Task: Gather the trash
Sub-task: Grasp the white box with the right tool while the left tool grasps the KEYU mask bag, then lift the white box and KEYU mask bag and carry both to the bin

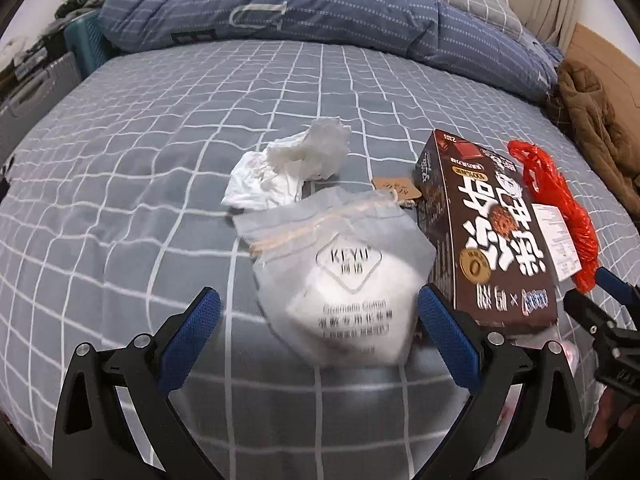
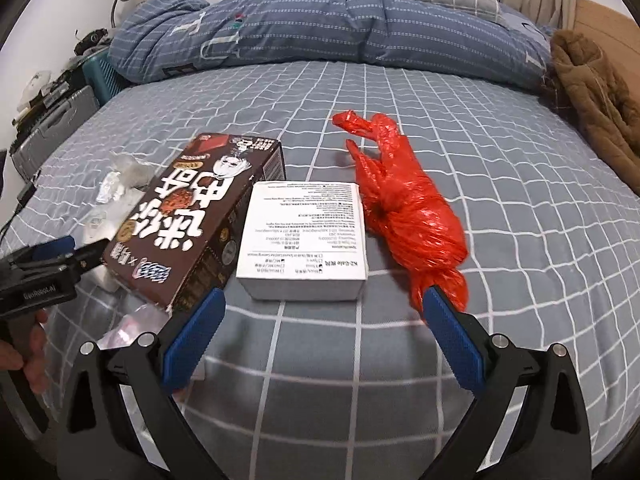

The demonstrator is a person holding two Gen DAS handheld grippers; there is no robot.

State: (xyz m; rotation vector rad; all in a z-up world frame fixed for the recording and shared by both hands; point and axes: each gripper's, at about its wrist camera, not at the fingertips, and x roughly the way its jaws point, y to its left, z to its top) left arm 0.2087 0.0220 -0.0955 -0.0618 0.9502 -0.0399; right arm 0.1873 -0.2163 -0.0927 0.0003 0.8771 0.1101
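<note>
Strewn across a grey checked bedsheet [image 1: 120,160], the trash lies in a loose cluster: a translucent drawstring pouch [image 1: 340,272] near crumpled white tissue [image 1: 292,168], a brown snack box [image 2: 196,216], a small white carton [image 2: 304,236] beside it, and a knotted red plastic bag [image 2: 408,204]. The left gripper [image 1: 318,308] hovers with fingers spread wide on either side of the pouch, gripping nothing. The right gripper [image 2: 324,312] is equally wide open and empty before the carton, its right pad against the bag's end. A rumpled blue quilt [image 2: 320,28] lies behind.
</note>
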